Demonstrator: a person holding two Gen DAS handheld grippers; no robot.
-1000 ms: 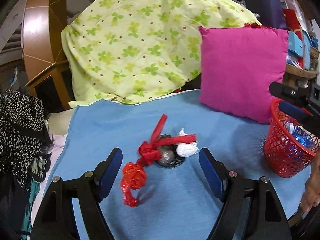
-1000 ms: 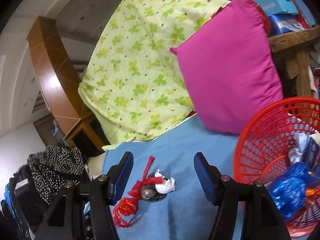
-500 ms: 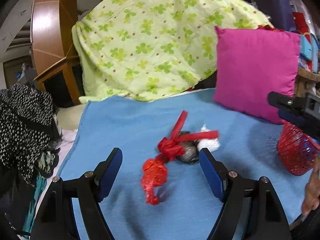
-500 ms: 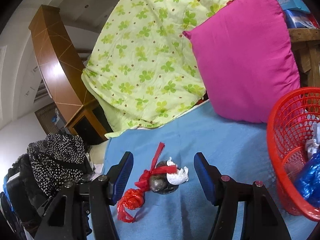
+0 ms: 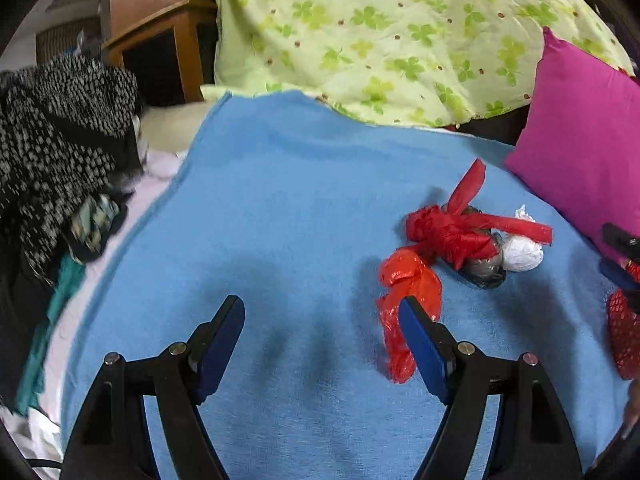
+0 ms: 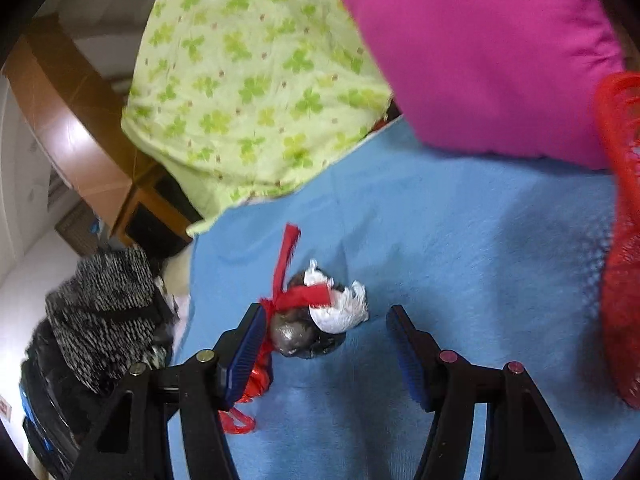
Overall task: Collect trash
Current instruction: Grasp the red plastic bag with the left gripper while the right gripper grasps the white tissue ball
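Two claws: both spread wide, nothing pinched.
Right claw (image 6: 324, 344): low over the blue blanket (image 6: 460, 240); trash bundle sits btwn its fingers, nearer the left-side finger, which hides part of the red bag. Contact w/ that finger: can't tell.
Left claw (image 5: 320, 340): over bare blanket (image 5: 280, 200), bundle off to its right; the right-side finger overlaps the red bag's tail in view.
Trash bundle: red plastic bag (image 5: 408, 292) w/ knotted red strips (image 5: 452, 232), dark grey wad (image 6: 296, 336) and white crumpled wad (image 6: 340, 312), all lying touching on the blanket.
Red basket (image 6: 620, 240): right edge of right-wrist view, on the blanket, apart from the bundle.
Pink cushion (image 6: 480, 48): behind bundle, leaning by the basket.
Green clover sheet (image 5: 400, 32): draped at back, over the blanket's far edge.
B/w spotted clothes (image 5: 52, 128): piled at the left, off the blanket.
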